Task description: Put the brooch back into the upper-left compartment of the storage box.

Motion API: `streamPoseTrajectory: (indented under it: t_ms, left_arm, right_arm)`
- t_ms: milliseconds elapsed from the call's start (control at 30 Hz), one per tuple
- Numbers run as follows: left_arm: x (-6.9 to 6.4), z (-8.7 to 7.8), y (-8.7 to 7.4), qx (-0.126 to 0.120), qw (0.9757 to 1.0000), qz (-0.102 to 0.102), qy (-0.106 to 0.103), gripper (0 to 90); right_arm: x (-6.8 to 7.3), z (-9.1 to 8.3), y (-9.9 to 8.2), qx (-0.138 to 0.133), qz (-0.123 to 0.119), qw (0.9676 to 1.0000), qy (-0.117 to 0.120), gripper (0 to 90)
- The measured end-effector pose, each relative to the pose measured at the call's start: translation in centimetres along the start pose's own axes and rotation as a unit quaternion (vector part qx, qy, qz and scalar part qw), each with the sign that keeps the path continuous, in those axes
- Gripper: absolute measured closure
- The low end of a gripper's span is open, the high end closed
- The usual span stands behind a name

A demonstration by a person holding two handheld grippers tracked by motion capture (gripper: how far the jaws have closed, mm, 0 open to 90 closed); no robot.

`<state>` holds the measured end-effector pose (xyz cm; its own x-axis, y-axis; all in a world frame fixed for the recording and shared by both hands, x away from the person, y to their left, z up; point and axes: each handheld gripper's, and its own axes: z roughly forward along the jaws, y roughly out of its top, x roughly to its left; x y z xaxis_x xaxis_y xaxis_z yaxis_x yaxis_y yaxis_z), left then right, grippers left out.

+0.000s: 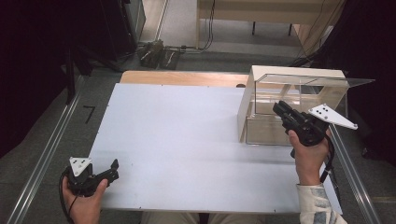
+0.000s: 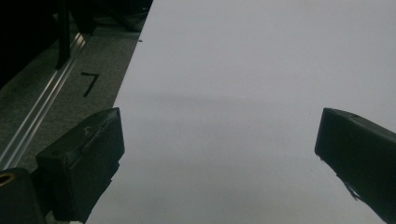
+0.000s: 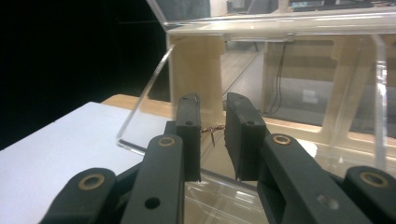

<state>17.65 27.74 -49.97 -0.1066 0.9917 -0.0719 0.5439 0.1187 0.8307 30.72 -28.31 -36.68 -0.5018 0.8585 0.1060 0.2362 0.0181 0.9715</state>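
A clear acrylic box [image 1: 261, 128] with a pale wooden frame stands at the table's right side, its transparent lid [image 1: 322, 81] raised level above it. My right gripper [image 1: 277, 108] is held at the box's open front, jaws pointing into it. In the right gripper view the jaws [image 3: 212, 114] stand almost together, pinching a tiny thin brownish wire-like piece [image 3: 211, 134] that spans the narrow gap. My left gripper [image 1: 113, 169] rests at the table's near left corner. In the left gripper view [image 2: 219, 140] its jaws are wide apart over bare white board, with nothing between them.
The white tabletop [image 1: 177, 135] lies on a wooden base whose far edge [image 1: 182, 77] shows. Grey floor with metal rails [image 1: 51, 140] runs along the left side, marked with a black "7" [image 1: 88, 113]. Cables and a wooden bench [image 1: 261, 14] sit beyond the table.
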Motion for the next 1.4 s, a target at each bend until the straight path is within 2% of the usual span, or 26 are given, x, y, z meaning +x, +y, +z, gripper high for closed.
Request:
streamPoseTrajectory:
  t_ms: [333,367,400,433,500,567,633,667,700,767,900,1000,1400]
  left_arm:
    - [0.0,0.0,0.0,0.000,1.0000,0.000,0.001,2.1]
    - [0.0,0.0,0.0,0.000,1.0000,0.000,0.001,2.1]
    - [0.0,0.0,0.0,0.000,1.0000,0.000,0.001,2.1]
    - [0.0,0.0,0.0,0.000,1.0000,0.000,0.001,2.1]
    - [0.0,0.0,0.0,-0.001,1.0000,-0.001,0.001,2.1]
    - [0.0,0.0,0.0,-0.001,1.0000,-0.001,0.000,2.1]
    - [0.0,0.0,0.0,-0.001,1.0000,-0.001,0.000,2.2]
    - [0.0,0.0,0.0,-0.001,1.0000,-0.001,0.000,2.1]
    - [0.0,0.0,0.0,-0.002,1.0000,-0.002,0.000,2.1]
    - [0.0,0.0,0.0,-0.002,1.0000,-0.002,0.000,2.1]
    - [0.1,0.0,0.0,-0.003,1.0000,-0.002,0.000,2.2]
    - [0.1,0.0,0.0,-0.003,1.0000,-0.003,-0.001,2.1]
    - [0.1,-0.1,0.1,-0.006,1.0000,-0.002,-0.003,2.1]
  right_arm:
    - [-0.5,0.4,0.0,0.006,0.005,0.9997,-0.023,73.6]
    - [-0.6,0.5,0.0,0.007,0.007,0.9997,-0.024,67.7]
    - [-0.6,0.5,0.0,0.007,0.007,0.9997,-0.024,67.7]
    - [-0.6,0.5,0.0,0.005,0.009,0.9997,-0.020,61.8]
    - [-0.5,0.5,0.0,0.004,0.009,0.9998,-0.019,59.7]
    - [-0.4,0.4,0.2,0.003,0.011,0.9998,-0.017,52.4]
    - [-0.4,0.4,0.2,0.003,0.011,0.9998,-0.018,50.4]
    - [-0.3,0.3,0.2,0.004,0.010,0.9998,-0.016,44.5]
    - [-0.3,0.3,0.2,0.004,0.010,0.9998,-0.016,44.5]
    - [-0.1,0.4,0.3,0.008,0.006,0.9998,-0.014,34.5]
    - [0.8,0.2,0.6,0.013,-0.009,0.9998,-0.009,25.6]
    - [1.1,0.2,0.7,0.013,-0.013,0.9998,-0.011,20.4]
    - [2.3,-0.4,0.6,0.012,-0.024,0.9995,-0.019,10.0]
